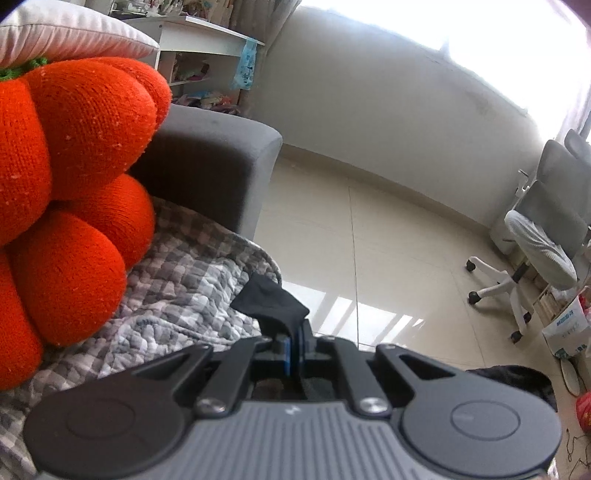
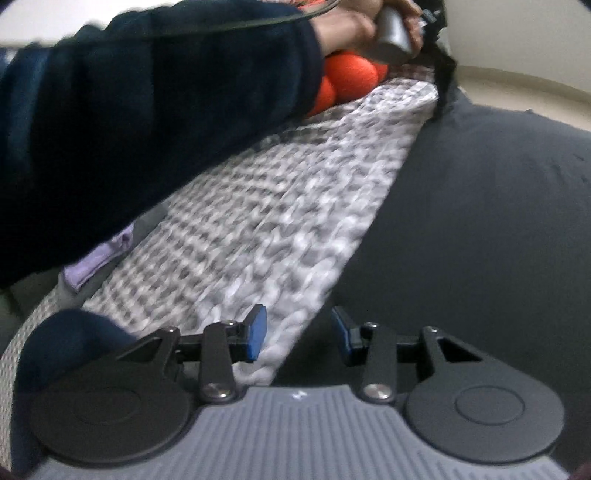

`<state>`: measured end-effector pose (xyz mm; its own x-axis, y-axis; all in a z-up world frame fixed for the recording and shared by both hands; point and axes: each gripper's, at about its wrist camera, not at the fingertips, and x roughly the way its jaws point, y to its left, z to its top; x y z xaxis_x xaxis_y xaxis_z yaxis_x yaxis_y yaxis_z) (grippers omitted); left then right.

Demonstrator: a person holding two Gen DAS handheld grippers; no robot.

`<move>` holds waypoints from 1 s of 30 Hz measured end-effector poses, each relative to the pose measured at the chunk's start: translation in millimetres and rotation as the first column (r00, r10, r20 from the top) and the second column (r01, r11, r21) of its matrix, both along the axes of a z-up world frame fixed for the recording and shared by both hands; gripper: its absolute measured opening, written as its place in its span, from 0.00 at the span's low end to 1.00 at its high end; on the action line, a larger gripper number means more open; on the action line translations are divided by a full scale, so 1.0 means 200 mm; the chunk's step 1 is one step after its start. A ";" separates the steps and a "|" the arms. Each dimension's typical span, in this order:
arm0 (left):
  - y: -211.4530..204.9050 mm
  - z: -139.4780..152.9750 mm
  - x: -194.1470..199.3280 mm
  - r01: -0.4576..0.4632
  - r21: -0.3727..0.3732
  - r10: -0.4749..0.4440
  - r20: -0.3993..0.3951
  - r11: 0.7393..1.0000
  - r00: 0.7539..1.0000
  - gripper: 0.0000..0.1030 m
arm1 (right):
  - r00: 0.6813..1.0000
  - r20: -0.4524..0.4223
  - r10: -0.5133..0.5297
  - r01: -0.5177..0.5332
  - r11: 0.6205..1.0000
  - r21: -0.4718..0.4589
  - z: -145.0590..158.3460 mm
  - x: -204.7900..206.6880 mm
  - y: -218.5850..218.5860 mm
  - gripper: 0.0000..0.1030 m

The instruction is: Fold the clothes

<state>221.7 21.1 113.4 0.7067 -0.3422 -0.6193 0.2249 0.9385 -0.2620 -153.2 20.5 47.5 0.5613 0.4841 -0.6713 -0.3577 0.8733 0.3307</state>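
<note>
A black garment (image 2: pixel 480 221) lies spread over a grey-and-white checked blanket (image 2: pixel 258 221). In the left wrist view my left gripper (image 1: pixel 293 343) is shut on a corner of the garment (image 1: pixel 269 299), which sticks up past the blue pads. The right wrist view shows a person's hand (image 2: pixel 388 33) holding that gripper's handle at the top, with the black cloth (image 2: pixel 445 74) hanging taut from it. My right gripper (image 2: pixel 299 332) stands open above the garment's near edge where it meets the blanket. Nothing is pressed between its blue pads (image 2: pixel 256 332).
A big orange knitted pumpkin cushion (image 1: pixel 74 184) sits on the blanket (image 1: pixel 184 280) at the left, beside a grey sofa arm (image 1: pixel 221 162). A dark blue sleeve (image 2: pixel 129 110) crosses the right wrist view. Tiled floor (image 1: pixel 369 240), an office chair (image 1: pixel 535 240) and a box (image 1: pixel 569 328) lie beyond.
</note>
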 end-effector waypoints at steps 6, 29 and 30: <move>0.03 0.01 0.00 -0.017 -0.012 0.017 -0.011 1.000 1.000 0.04 | 1.000 0.010 -0.026 0.028 0.974 -0.226 -0.08 -0.13 0.11 0.01; -0.34 0.07 -0.08 -0.027 0.003 0.027 0.023 1.000 0.999 0.04 | 0.871 -0.425 -0.247 0.477 0.634 0.609 -0.28 -0.30 -0.84 0.01; -0.37 0.07 -0.08 -0.025 0.005 0.025 0.026 1.000 0.999 0.04 | 0.873 -0.420 -0.250 0.474 0.639 0.606 -0.27 -0.30 -0.86 0.01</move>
